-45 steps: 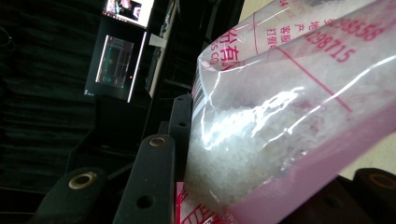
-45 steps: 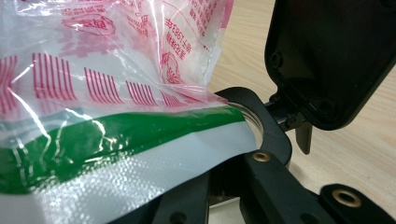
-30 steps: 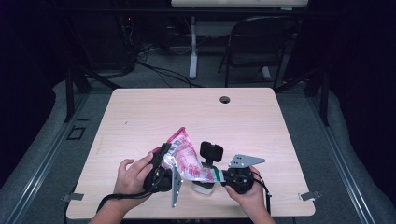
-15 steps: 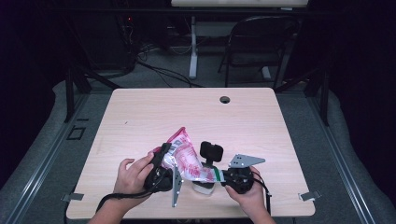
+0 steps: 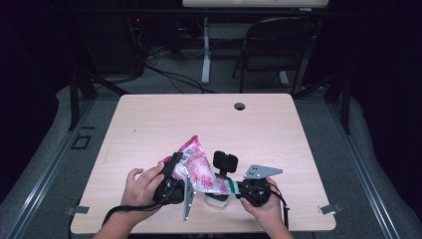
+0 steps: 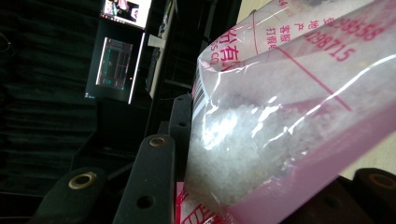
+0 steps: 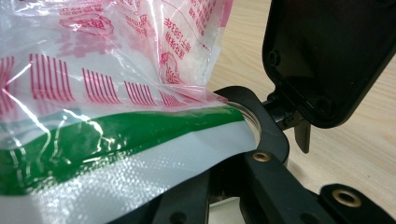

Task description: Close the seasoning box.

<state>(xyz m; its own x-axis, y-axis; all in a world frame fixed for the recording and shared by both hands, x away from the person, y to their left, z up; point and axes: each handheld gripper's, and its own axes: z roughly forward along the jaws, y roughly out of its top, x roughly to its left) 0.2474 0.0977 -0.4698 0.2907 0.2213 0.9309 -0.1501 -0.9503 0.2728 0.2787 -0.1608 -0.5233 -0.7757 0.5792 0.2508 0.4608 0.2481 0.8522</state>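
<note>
A clear plastic bag (image 5: 198, 167) with pink and red print holds white granules. It hangs tilted between my two grippers above the table's near edge. My left gripper (image 5: 175, 180) is shut on the bag's pink upper part (image 6: 289, 107), with the granules bulging between its jaws. My right gripper (image 5: 238, 188) is shut on the lower, green-striped end of the bag (image 7: 93, 140). That end lies over the mouth of a small jar (image 7: 254, 122), whose black flip lid (image 7: 327, 56) stands open. In the high view the jar (image 5: 218, 200) sits under the bag, its lid (image 5: 225, 161) upright behind it.
The light wooden table (image 5: 149, 124) has a round cable hole (image 5: 240, 106) near its far edge. A dark chair (image 5: 278, 50) and a white desk leg (image 5: 205, 55) stand beyond the table. Lit monitors (image 6: 116, 60) glow in the dark room.
</note>
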